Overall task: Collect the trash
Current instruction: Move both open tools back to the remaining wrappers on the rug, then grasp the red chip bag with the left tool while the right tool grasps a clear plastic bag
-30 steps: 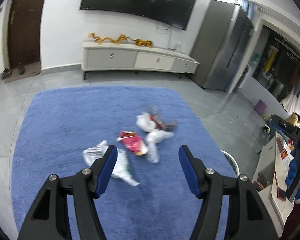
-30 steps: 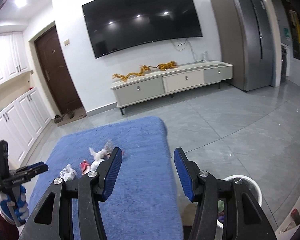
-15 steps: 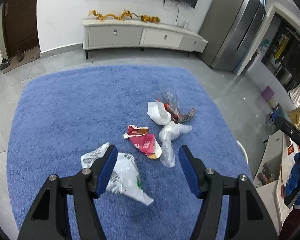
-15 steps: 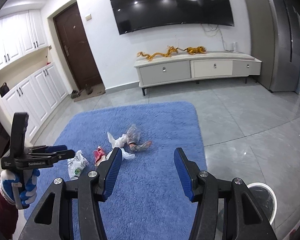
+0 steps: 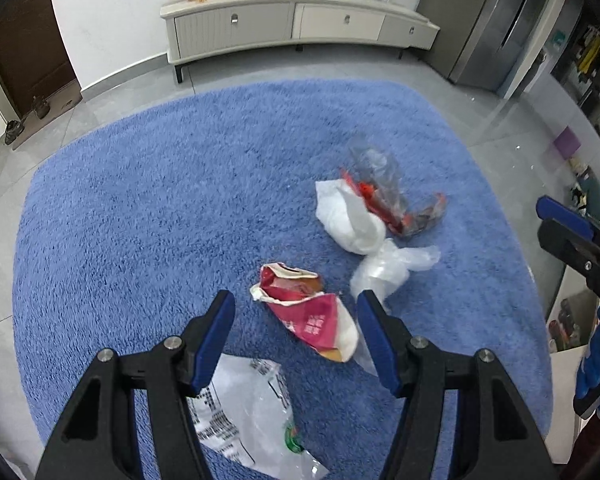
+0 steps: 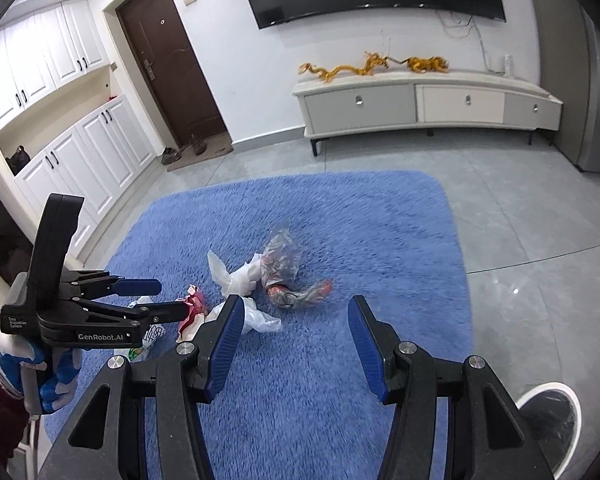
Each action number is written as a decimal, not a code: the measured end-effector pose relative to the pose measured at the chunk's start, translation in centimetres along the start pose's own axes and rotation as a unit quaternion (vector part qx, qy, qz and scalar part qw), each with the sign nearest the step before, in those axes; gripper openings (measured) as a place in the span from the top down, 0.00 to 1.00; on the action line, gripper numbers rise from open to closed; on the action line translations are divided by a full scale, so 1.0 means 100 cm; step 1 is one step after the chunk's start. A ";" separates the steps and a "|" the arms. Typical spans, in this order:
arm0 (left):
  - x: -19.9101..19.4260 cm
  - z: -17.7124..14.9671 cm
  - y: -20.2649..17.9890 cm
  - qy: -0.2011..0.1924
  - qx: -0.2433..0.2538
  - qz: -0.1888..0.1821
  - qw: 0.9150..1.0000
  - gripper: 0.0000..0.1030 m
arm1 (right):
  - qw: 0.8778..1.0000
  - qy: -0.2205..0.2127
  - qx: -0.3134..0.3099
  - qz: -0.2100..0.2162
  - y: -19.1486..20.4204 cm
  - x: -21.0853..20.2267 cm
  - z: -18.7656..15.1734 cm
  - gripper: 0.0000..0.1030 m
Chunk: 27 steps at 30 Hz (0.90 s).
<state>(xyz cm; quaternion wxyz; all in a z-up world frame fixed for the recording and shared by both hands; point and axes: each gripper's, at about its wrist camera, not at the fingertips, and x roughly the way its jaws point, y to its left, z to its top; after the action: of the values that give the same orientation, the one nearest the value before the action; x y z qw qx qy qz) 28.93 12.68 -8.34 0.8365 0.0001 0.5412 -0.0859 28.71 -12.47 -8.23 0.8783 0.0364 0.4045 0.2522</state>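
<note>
Left gripper hangs wide open over the red snack wrapper, which lies mid-rug, nearer the front edge. Right gripper is spread apart too, holding nothing. That wrapper looks feather-light, crinkly and slick, so I'd pinch the crumpled torn end, not the flat face. Bin waits off the rug's right corner.

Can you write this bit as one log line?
left gripper: open, above red crumpled snack wrapper | right gripper: open, empty | blue shaggy rug: trash uncollected
</note>
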 end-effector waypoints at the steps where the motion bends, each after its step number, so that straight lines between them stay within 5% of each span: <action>1: 0.001 0.000 0.000 0.002 0.000 0.003 1.000 0.41 | 1.000 0.004 0.000 0.004 0.000 0.006 0.001 0.50; 27: 0.051 0.025 0.000 0.050 -0.003 -0.027 0.998 0.41 | 0.996 0.072 0.010 0.046 0.005 0.091 0.023 0.50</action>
<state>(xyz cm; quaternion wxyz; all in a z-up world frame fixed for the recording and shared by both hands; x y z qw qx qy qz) 33.28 11.68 -11.94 0.8058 -0.0130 0.5824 -0.1062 35.11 -7.45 -12.86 0.8342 0.0451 0.4666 0.2904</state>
